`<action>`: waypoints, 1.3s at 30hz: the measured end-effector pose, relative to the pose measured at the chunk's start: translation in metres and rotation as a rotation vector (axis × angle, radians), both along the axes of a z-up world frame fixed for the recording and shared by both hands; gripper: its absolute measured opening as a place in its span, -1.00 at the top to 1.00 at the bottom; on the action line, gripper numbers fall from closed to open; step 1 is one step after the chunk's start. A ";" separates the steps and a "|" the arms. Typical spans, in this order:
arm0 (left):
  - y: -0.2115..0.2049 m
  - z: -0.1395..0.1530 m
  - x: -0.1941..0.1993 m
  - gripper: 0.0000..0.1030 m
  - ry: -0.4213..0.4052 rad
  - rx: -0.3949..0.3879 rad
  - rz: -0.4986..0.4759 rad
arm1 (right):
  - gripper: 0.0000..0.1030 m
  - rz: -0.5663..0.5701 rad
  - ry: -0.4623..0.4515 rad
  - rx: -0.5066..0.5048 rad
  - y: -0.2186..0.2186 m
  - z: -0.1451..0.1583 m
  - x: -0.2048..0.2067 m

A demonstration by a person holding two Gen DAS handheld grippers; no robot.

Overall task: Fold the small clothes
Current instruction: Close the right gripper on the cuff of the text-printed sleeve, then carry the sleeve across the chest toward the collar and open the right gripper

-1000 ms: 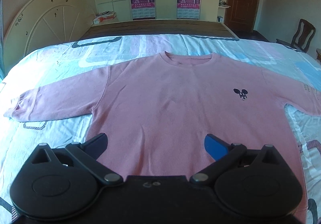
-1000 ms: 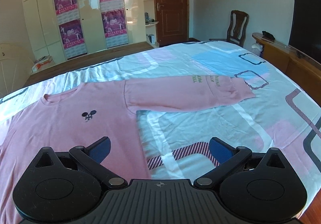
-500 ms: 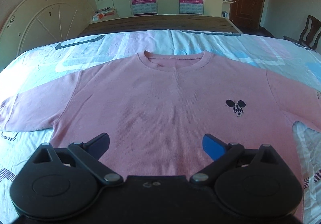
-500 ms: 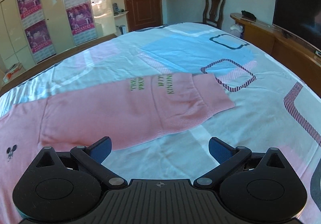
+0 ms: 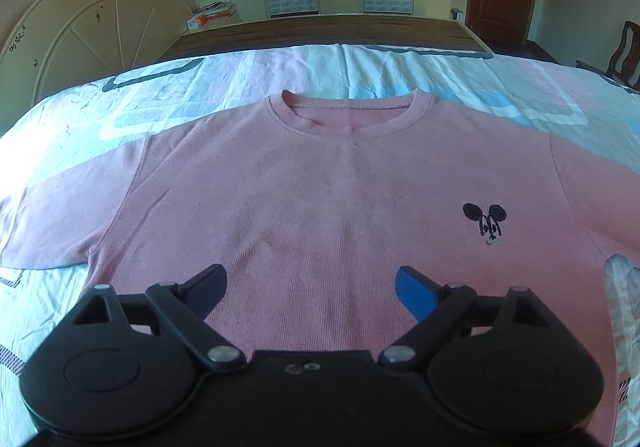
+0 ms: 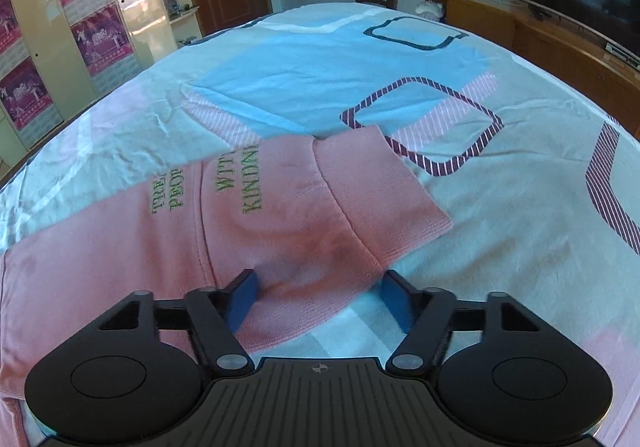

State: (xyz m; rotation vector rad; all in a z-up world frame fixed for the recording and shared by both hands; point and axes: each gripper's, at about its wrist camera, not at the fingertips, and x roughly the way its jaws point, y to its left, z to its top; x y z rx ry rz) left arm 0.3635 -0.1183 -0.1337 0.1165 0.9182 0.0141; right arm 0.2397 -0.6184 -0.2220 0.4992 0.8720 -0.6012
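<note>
Pink sleeve [image 6: 304, 215] sits between my right claw's [image 6: 318, 297] closing jaws, not pinched; left claw [image 5: 310, 289] gapes over the sweater [image 5: 320, 207].

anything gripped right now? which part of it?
Left gripper: nothing, jaws wide over the sweatshirt chest. Right gripper: has been closing around the sleeve near the cuff; firm pinch can't be told.

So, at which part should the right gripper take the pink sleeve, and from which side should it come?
Probably near the cuff end of the sleeve, coming from its near edge. The sleeve lies flat and stretched out on the bedsheet, so that edge is free. The right gripper, jaws just closing, already straddles it there.
</note>
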 end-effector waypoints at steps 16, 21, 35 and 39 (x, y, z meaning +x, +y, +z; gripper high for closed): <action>0.013 0.008 0.013 -0.57 0.011 -0.060 -0.016 | 0.90 0.184 -0.209 -0.027 0.054 0.051 0.047; 0.030 0.016 0.012 -0.57 -0.015 -0.051 0.003 | 0.90 0.402 -0.298 -0.030 0.137 0.086 0.080; 0.089 0.010 0.030 -0.64 -0.020 -0.131 0.006 | -0.19 0.896 -0.193 0.152 0.365 0.045 0.118; 0.075 -0.002 0.038 -0.74 -0.003 -0.225 -0.091 | -0.59 0.892 -0.250 0.100 0.363 0.055 0.100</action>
